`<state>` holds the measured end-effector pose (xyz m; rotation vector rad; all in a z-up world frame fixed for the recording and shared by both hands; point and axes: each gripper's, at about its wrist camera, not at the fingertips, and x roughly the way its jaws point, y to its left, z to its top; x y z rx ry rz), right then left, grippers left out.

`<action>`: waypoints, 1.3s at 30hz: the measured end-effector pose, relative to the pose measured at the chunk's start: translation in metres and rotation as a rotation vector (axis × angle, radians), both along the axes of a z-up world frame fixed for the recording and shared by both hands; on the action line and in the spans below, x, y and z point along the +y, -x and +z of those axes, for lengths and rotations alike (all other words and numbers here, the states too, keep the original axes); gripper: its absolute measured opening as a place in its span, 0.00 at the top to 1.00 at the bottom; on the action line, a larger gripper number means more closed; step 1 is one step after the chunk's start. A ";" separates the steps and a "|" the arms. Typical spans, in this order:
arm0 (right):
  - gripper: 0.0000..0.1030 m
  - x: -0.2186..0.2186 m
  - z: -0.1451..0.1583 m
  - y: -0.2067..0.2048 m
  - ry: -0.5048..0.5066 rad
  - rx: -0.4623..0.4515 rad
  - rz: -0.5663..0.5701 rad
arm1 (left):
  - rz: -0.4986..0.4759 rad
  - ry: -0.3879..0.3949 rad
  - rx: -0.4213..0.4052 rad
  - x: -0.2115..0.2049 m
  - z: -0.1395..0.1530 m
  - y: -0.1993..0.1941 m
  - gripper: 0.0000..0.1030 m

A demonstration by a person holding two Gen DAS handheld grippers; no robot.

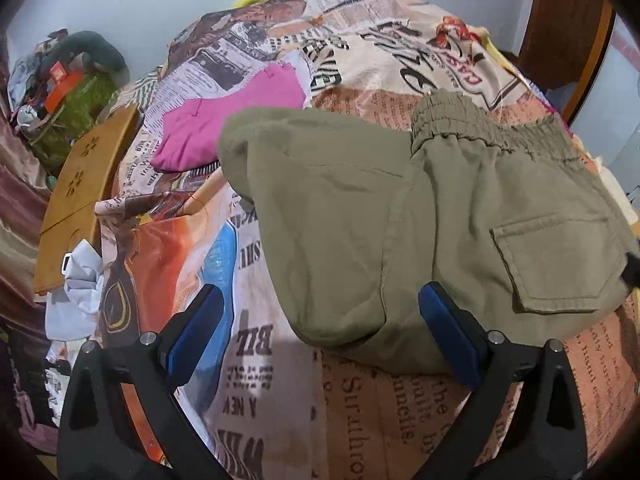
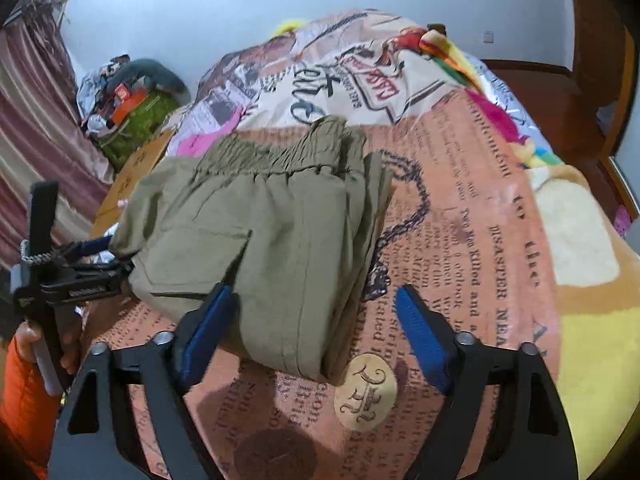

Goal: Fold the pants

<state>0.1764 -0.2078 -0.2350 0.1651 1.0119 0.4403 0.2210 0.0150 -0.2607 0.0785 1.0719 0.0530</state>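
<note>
The olive green pants (image 1: 420,232) lie folded into a compact bundle on the newspaper-print bedspread (image 1: 280,380), elastic waistband at the far side and a back pocket facing up. They also show in the right wrist view (image 2: 272,240). My left gripper (image 1: 320,328) is open, its blue pads either side of the bundle's near edge, holding nothing. My right gripper (image 2: 316,332) is open over the bundle's near right corner, holding nothing. The left gripper (image 2: 92,256) also shows in the right wrist view at the bundle's left edge.
A pink garment (image 1: 232,128) lies on the bed behind the pants. A wooden stool (image 1: 80,196) stands left of the bed, with a cluttered pile (image 1: 68,88) beyond it. A colourful blanket (image 2: 500,128) and a wooden headboard (image 2: 592,60) are at the right.
</note>
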 end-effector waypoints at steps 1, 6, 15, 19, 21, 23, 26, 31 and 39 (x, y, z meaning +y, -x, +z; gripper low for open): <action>0.28 0.001 -0.003 -0.002 0.007 0.010 0.005 | 0.000 0.010 -0.006 0.002 0.001 0.001 0.03; 0.29 0.003 -0.006 0.001 0.044 0.001 0.029 | 0.032 0.045 -0.047 0.024 0.006 0.011 0.02; 0.29 0.001 -0.010 -0.003 0.077 -0.010 0.036 | 0.050 0.121 -0.018 0.047 0.006 0.021 0.02; 0.29 0.002 -0.010 -0.005 0.100 -0.017 0.038 | 0.092 0.012 -0.004 0.055 0.007 0.028 0.04; 0.29 0.002 -0.009 -0.005 0.103 -0.020 0.038 | 0.106 0.073 -0.005 0.065 0.013 0.031 0.05; 0.29 0.002 -0.010 -0.004 0.096 -0.018 0.035 | 0.111 0.104 -0.032 0.070 0.023 0.030 0.05; 0.29 0.000 -0.011 -0.004 0.079 -0.009 0.024 | 0.107 0.149 -0.052 0.070 0.031 0.018 0.05; 0.29 -0.001 -0.012 -0.004 0.066 -0.002 0.016 | 0.066 0.172 0.001 0.054 0.013 -0.005 0.05; 0.29 -0.001 -0.012 -0.004 0.067 0.002 0.020 | 0.154 0.052 0.011 0.076 -0.006 0.003 0.05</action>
